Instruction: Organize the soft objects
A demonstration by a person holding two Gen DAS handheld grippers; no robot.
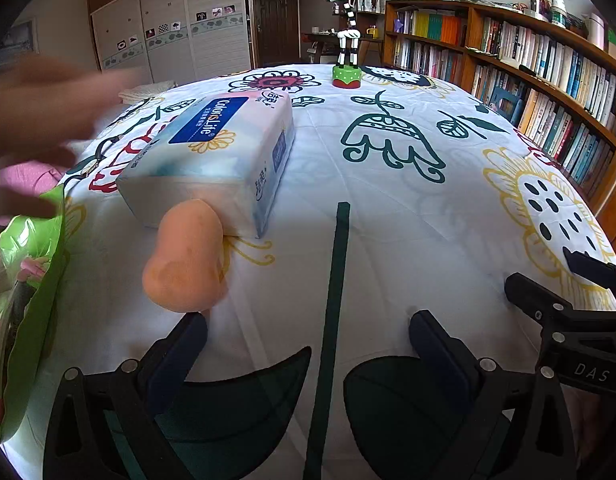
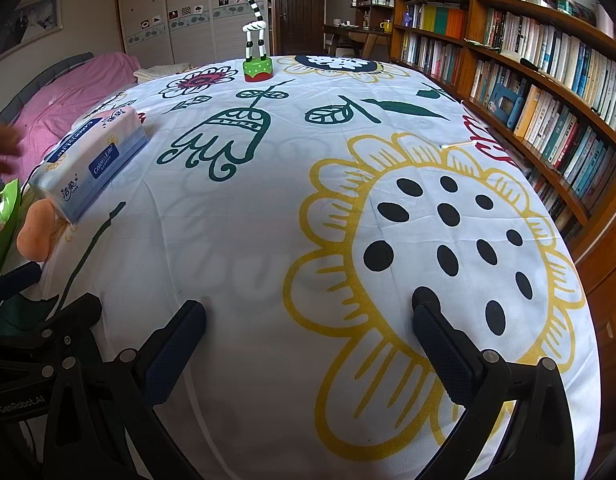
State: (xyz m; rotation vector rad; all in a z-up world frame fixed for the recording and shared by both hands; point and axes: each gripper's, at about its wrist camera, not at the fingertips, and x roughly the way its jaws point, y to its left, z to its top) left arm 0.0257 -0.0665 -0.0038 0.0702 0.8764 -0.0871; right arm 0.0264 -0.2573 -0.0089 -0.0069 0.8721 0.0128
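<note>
— What are the tongs doing?
— The left gripper [image 1: 308, 334] and right gripper [image 2: 308, 320] both hang spread wide, holding nothing, over the tablecloth [image 2: 268, 240].
— And the soft things?
— The orange sponge [image 1: 184, 258] lies just ahead of the left gripper's left finger, touching the tissue pack [image 1: 216, 156] beyond it.

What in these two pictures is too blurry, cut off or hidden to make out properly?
- Bare hand, left wrist view: motion-blurred, so what it is doing is unclear.
- Green bag, left wrist view: cut by the left edge; contents unreadable.
- Orange sponge, right wrist view: partly hidden behind the tissue pack.
- Cotton swab, right wrist view: too small for detail.
- Book titles on the bookshelf: too small.
</note>
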